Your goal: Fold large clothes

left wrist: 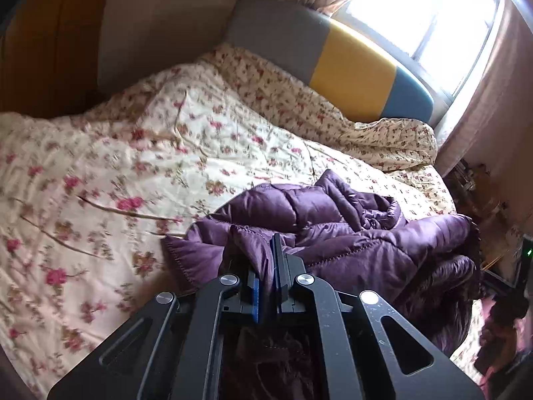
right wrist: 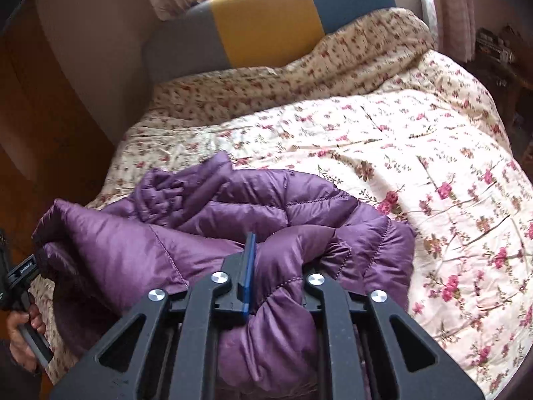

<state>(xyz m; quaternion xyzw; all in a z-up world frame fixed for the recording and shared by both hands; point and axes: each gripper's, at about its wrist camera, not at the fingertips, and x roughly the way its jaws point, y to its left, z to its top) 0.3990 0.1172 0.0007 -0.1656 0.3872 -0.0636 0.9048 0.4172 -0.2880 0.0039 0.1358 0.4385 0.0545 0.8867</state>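
A purple quilted puffer jacket [left wrist: 349, 233] lies bunched on the flowered bedspread [left wrist: 133, 166]. My left gripper [left wrist: 266, 250] is shut on a fold of the jacket near its stitched edge, with fabric pinched between the blue pads. In the right wrist view the same jacket [right wrist: 200, 226] fills the near middle. My right gripper [right wrist: 276, 250] is shut on a thick puffed bunch of the jacket; only its left blue pad [right wrist: 248, 266] shows, the other finger is hidden under fabric.
The bed [right wrist: 399, 133] has a grey, yellow and blue headboard [left wrist: 333, 60] by a bright window [left wrist: 433, 16] with curtains. A rumpled flowered quilt [right wrist: 299, 73] lies at the head. A hand holding the other gripper's handle [right wrist: 23, 316] is at the left edge. Wooden wardrobe [left wrist: 40, 33] stands left.
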